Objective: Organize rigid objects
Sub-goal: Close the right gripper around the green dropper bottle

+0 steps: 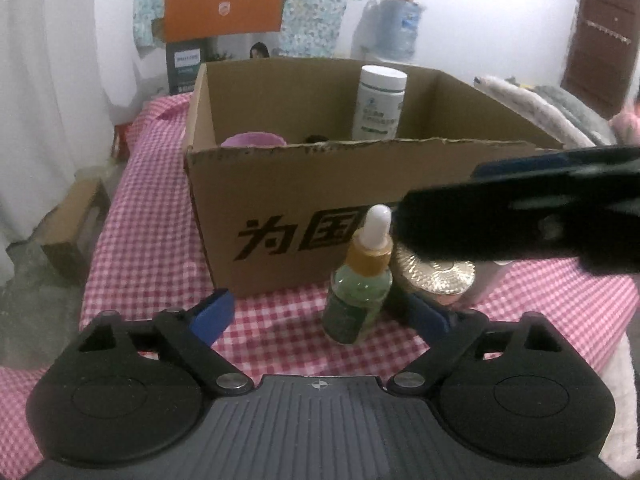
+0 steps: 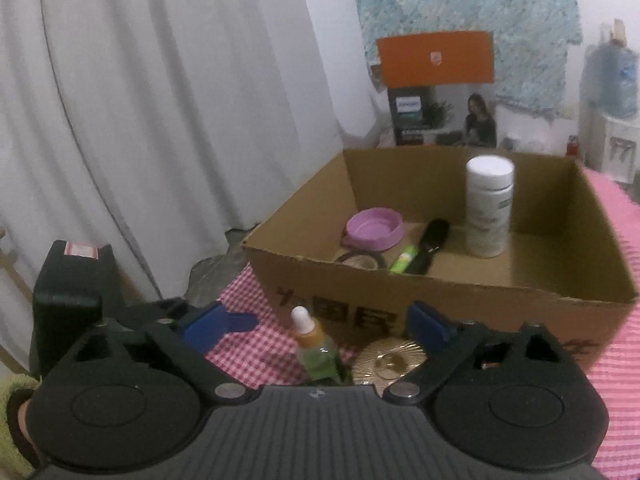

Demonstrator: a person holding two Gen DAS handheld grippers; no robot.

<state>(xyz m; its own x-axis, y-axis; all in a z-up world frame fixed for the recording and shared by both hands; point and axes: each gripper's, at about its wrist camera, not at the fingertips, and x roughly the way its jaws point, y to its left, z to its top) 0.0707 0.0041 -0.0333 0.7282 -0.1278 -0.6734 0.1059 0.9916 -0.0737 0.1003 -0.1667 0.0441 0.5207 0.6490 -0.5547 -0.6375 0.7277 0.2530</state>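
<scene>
**Two items left outside the box**

Two things stand on the checked-cloth bench (image 1: 152, 216) against the brown cardboard box's (image 1: 320, 184) front wall: a green glass dropper bottle (image 1: 357, 296) and a gold ribbed-lid jar (image 1: 438, 274). Left gripper (image 1: 320, 312) spreads released jaws around the bottle; right gripper (image 2: 316, 324), equally released, hovers above, likely lining up a pick.

Checked cloth (image 1: 152, 216), box (image 1: 320, 216), dropper bottle (image 1: 358, 292), gold lid (image 1: 436, 274)
</scene>
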